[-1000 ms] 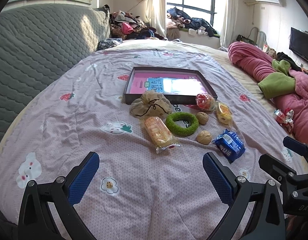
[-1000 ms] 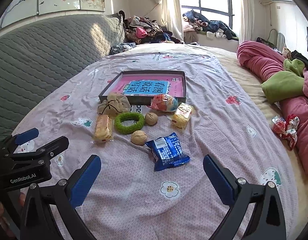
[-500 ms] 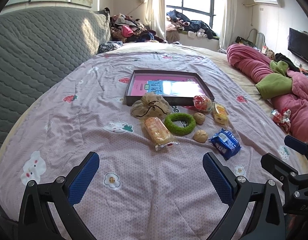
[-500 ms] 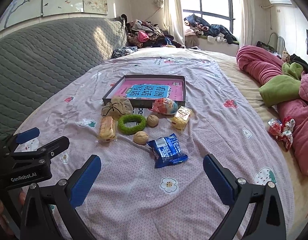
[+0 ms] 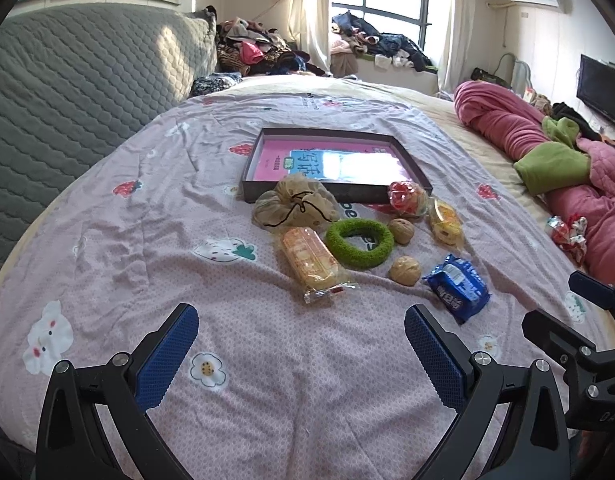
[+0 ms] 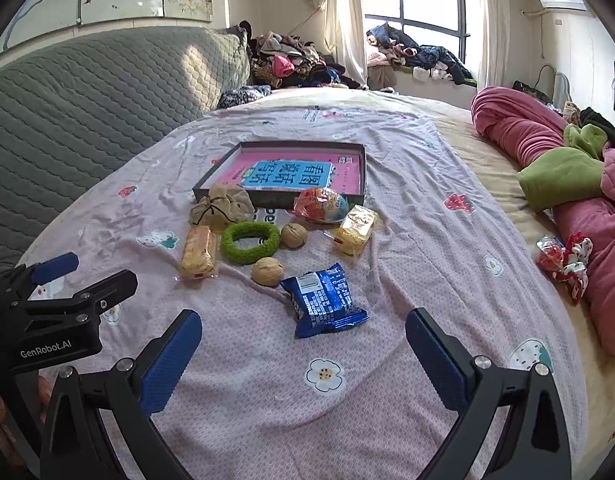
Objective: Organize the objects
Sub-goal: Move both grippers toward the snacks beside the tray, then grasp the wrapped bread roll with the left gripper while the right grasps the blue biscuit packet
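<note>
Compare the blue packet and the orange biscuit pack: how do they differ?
The blue packet is opaque foil, nearest the right gripper. The orange biscuit pack is clear wrap, longer and narrower, lying left of the green ring. Both lie flat and sealed on the bedsheet, outside the box.
</note>
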